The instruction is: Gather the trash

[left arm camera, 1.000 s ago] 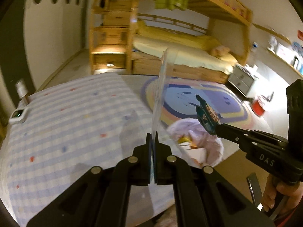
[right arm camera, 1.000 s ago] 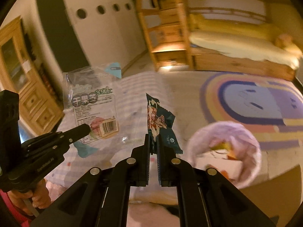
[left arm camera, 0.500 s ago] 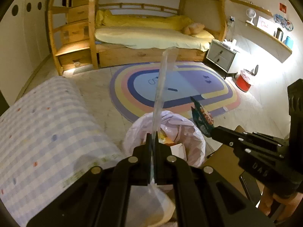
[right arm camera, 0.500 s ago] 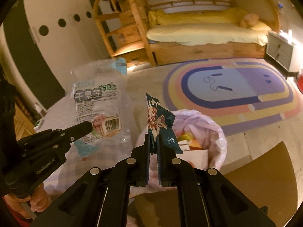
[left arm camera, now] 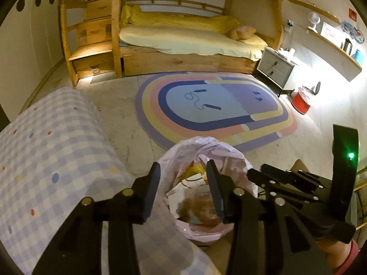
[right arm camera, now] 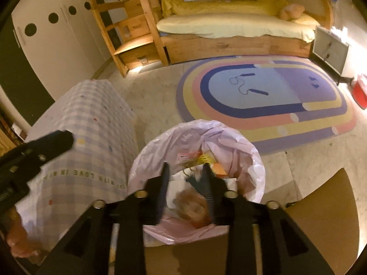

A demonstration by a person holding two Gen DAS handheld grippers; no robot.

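A trash bin lined with a pale pink bag [left arm camera: 226,154] [right arm camera: 231,142] stands on the floor by the table. It holds paper and wrappers. My left gripper [left arm camera: 183,174] is open and empty right above the bin's mouth. My right gripper [right arm camera: 184,169] is open and empty above the same bin. A blurred clear packet [left arm camera: 199,208] [right arm camera: 192,208] and a dark teal wrapper [right arm camera: 195,181] lie or fall among the trash inside. The right gripper also shows in the left wrist view [left arm camera: 254,174], and the left gripper's finger shows in the right wrist view [right arm camera: 52,141].
A table with a blue checked cloth [left arm camera: 50,160] [right arm camera: 91,126] is left of the bin. A brown chair seat [right arm camera: 321,217] is at the right. A striped oval rug [left arm camera: 213,105], a bunk bed [left arm camera: 183,36], a grey nightstand [left arm camera: 275,68] and a red bin [left arm camera: 302,100] lie beyond.
Both grippers moved over the bin and opened. The left one let go of the clear packet, the right one the teal wrapper. Both pieces dropped into the bag.
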